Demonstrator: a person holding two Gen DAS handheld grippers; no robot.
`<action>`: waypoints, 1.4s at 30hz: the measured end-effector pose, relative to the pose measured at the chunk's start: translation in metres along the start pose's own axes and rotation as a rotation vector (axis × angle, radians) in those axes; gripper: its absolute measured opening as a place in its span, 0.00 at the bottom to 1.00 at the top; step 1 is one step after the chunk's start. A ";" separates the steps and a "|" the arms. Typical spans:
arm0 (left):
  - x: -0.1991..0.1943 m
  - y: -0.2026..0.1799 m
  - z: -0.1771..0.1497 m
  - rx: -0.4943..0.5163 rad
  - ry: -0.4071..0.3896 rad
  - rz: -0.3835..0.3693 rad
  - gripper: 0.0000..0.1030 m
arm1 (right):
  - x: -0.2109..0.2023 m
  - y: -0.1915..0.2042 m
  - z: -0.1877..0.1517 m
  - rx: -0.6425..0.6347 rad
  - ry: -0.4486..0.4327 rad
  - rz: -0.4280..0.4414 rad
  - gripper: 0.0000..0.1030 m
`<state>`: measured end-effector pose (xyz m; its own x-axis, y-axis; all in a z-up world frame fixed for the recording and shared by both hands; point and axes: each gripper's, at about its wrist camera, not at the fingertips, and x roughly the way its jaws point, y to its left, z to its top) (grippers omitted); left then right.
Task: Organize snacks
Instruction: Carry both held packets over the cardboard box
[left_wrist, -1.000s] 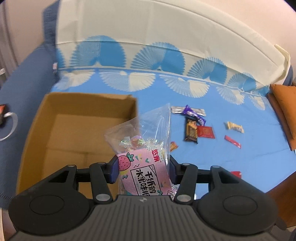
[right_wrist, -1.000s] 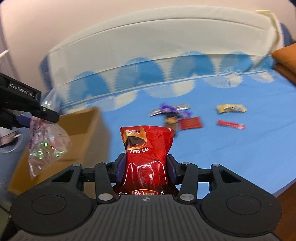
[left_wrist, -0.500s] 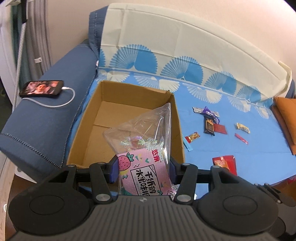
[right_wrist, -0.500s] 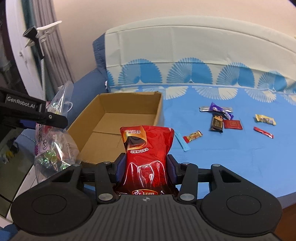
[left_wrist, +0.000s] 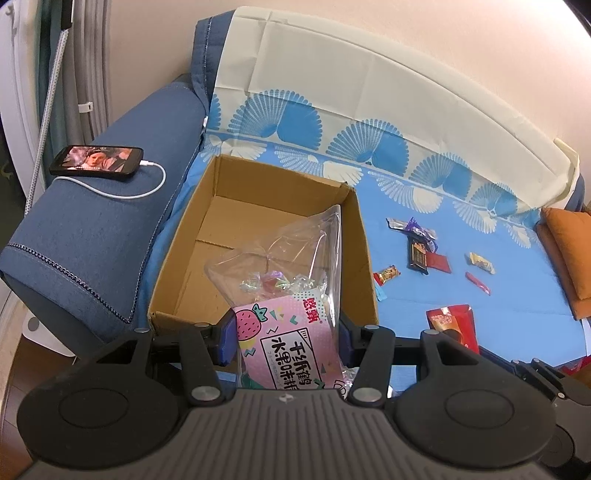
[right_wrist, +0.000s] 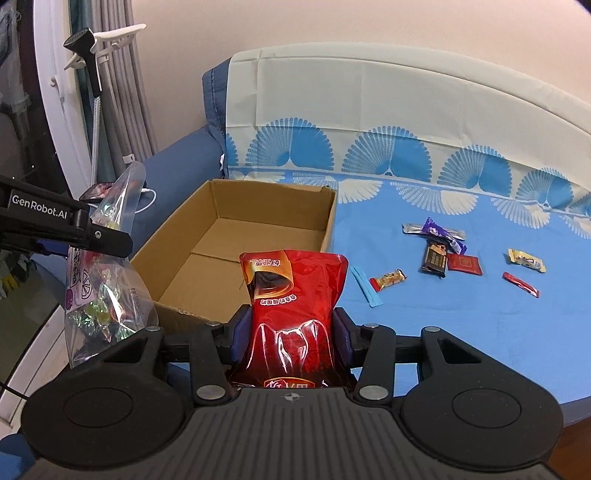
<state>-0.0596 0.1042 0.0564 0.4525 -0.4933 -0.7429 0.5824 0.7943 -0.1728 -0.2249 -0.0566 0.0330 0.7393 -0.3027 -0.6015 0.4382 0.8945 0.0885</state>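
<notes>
We have drawn back from the cardboard box (left_wrist: 258, 236); our left gripper (left_wrist: 282, 332) clamps the candy bag (left_wrist: 288, 295), our right gripper (right_wrist: 291, 332) the red pouch (right_wrist: 293, 295), both poised short of its near wall, ready to drop in.

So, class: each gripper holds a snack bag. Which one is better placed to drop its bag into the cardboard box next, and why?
Left, probably. The left gripper holds the candy bag right at the cardboard box near rim; the right gripper with the red bag sits further right.
</notes>
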 end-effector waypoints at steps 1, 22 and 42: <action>0.001 0.001 0.000 -0.003 0.001 -0.002 0.55 | 0.001 0.001 0.000 -0.003 0.003 -0.001 0.48; 0.034 0.019 0.023 -0.044 0.012 0.009 0.55 | 0.032 0.009 0.019 -0.025 0.037 -0.016 0.48; 0.104 0.031 0.073 -0.032 0.026 0.070 0.56 | 0.112 0.025 0.064 -0.034 0.061 0.051 0.48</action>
<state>0.0551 0.0516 0.0206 0.4731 -0.4270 -0.7706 0.5278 0.8377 -0.1401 -0.0983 -0.0893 0.0191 0.7269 -0.2369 -0.6446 0.3826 0.9191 0.0938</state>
